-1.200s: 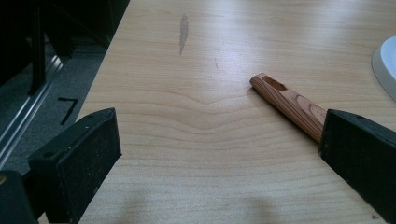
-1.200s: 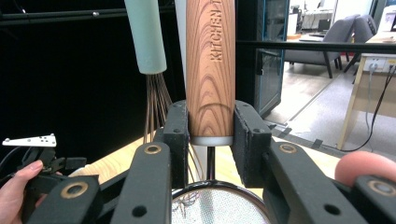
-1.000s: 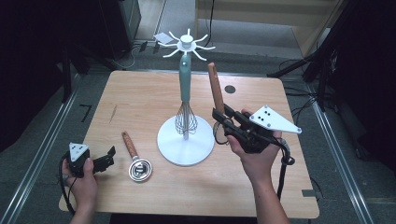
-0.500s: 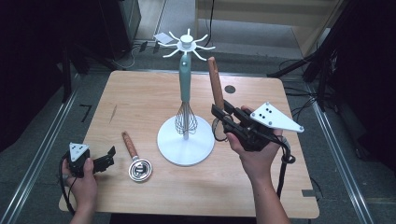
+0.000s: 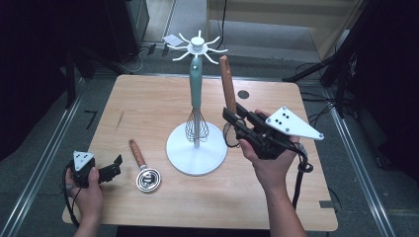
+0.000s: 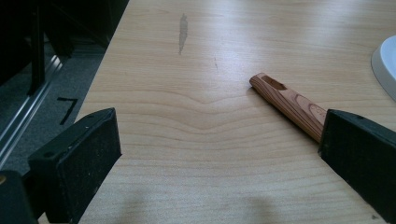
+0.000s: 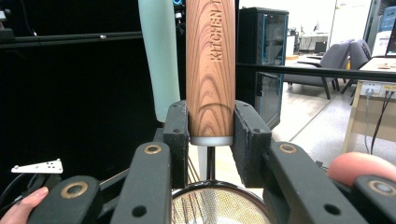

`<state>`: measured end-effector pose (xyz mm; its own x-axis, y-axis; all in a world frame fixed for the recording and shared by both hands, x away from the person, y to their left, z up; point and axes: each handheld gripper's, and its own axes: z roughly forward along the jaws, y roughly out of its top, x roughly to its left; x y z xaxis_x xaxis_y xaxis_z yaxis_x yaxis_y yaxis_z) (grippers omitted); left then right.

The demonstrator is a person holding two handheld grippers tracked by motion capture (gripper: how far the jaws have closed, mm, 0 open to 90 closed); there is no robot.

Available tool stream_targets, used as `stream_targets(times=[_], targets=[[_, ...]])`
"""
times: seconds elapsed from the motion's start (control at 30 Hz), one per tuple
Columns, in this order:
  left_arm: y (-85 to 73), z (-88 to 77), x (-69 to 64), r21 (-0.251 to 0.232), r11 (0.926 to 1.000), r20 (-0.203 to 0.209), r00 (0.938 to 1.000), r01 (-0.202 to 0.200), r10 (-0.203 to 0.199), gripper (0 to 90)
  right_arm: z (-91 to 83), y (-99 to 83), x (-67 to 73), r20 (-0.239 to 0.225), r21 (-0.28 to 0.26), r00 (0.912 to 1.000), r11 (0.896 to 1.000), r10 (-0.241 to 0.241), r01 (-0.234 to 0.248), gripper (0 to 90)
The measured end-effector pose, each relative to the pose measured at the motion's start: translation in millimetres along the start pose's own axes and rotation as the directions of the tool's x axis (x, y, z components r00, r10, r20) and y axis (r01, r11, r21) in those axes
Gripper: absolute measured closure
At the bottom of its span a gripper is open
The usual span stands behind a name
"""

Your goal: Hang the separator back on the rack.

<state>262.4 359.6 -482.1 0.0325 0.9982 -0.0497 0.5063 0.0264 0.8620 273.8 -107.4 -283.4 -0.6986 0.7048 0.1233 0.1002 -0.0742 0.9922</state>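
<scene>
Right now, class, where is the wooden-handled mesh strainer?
In the high view, the wooden-handled mesh strainer stands handle-up, clamped in the right tongs, right of the mint-green utensil stand with the hanging wire whisk.

The pale wooden tabletop (image 5: 148, 103) is being lit evenly from above, while the surroundings to the left and right are being left nearly black. Soft glare is being thrown across the far boards in the left gripper view, where the near black padded jaws are being rendered slightly soft. In the right gripper view, the far bright room is being overexposed.
</scene>
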Motion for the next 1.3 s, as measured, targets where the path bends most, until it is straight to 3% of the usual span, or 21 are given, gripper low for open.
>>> stream_targets(times=[1.3], targets=[[0.0, 0.0, 0.1, -0.001, 1.0, 0.001, 1.0, 0.001, -0.001, 0.0, 9.5, -1.4, 4.2, -0.011, 0.014, 0.9999, 1.0, -0.005, 0.005, 71.1]])
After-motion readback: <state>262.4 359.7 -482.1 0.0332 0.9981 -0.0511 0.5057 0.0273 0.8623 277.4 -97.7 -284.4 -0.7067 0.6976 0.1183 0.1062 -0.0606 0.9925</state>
